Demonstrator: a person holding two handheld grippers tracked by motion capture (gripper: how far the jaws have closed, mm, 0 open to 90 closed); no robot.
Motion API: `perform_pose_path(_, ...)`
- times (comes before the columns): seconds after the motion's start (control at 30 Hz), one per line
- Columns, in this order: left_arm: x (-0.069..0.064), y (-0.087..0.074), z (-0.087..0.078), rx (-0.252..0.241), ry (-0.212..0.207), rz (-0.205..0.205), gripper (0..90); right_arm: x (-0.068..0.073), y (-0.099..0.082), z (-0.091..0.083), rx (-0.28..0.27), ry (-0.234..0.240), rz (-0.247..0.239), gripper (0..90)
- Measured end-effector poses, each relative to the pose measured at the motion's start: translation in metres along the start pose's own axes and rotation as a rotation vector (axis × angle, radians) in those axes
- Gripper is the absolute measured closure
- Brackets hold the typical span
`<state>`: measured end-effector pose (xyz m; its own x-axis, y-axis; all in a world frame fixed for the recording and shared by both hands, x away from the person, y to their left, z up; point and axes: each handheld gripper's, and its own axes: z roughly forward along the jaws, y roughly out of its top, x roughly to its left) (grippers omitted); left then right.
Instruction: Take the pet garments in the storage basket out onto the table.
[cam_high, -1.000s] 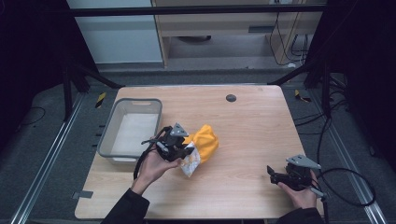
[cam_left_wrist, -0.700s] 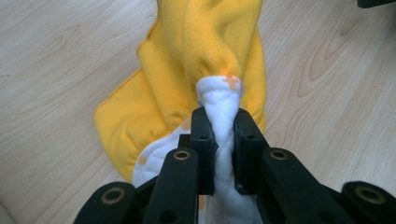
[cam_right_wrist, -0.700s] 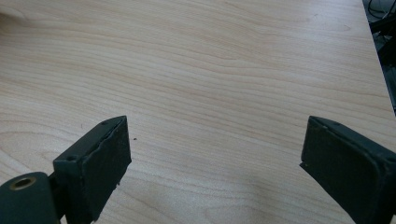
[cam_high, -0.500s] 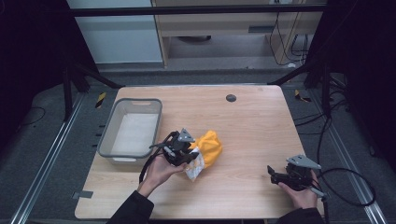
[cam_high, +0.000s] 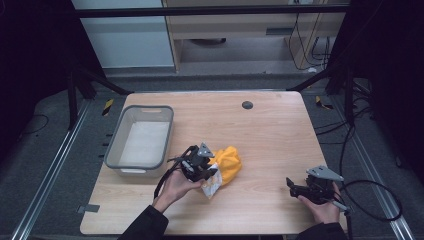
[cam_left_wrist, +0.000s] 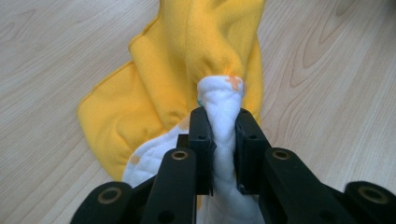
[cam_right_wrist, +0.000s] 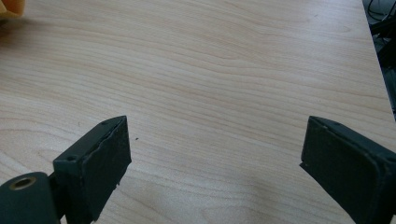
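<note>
Grey plastic bin (cam_high: 140, 142) sits by the tabletop's left edge, roughly mid-depth, pale inside, nothing seen in it. Tabletop (cam_high: 270, 130) is light wood w/ a small dark round spot (cam_high: 247, 105) near the far edge, abt centre.

Just right of the bin, toward the near edge: left gripper (cam_high: 207, 172) in the person's left hand (cam_high: 176, 186), jaws pointing right. It's clamped on the cloth (cam_high: 226, 167), a yellow fleece piece w/ a white quilted underside. In the left gripper view the two black jaws pinch a bunched white fold of the cloth (cam_left_wrist: 187, 70) tight btwn the pads, w/ the yellow part spreading beyond the tips & resting on the wood. White side has small orange marks. Cloth lies left of tabletop centre, nearer the near edge, close to the bin but not touching it as far as the high view shows.

Far right, by the near right corner: right gripper (cam_high: 292, 187) held in the right hand (cam_high: 324, 209), well apart from the cloth, cable looping off the right edge. Right gripper view: right gripper (cam_right_wrist: 212, 156) jaws spread wide, nothing btwn them, bare wood beneath; a scrap of yellow at that view's top left corner.
</note>
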<state>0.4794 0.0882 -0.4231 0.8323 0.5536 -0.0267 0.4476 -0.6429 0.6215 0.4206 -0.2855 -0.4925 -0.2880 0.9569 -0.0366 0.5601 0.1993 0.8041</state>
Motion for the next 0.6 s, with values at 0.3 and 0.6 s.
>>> perform_pose_path(0.3, -0.0032, -0.0027, 0.0072, 0.014, 0.001, 0.008, 74.9, 0.0001, -0.0001, 0.0008, 0.004, 0.001, -0.003, 8.1)
perform_pose_path(0.6, -0.0025, -0.0070, 0.0031, 0.005, 0.003, 0.004, 54.6, 0.0010, -0.0003, 0.0012, 0.005, 0.009, 0.003, 7.6)
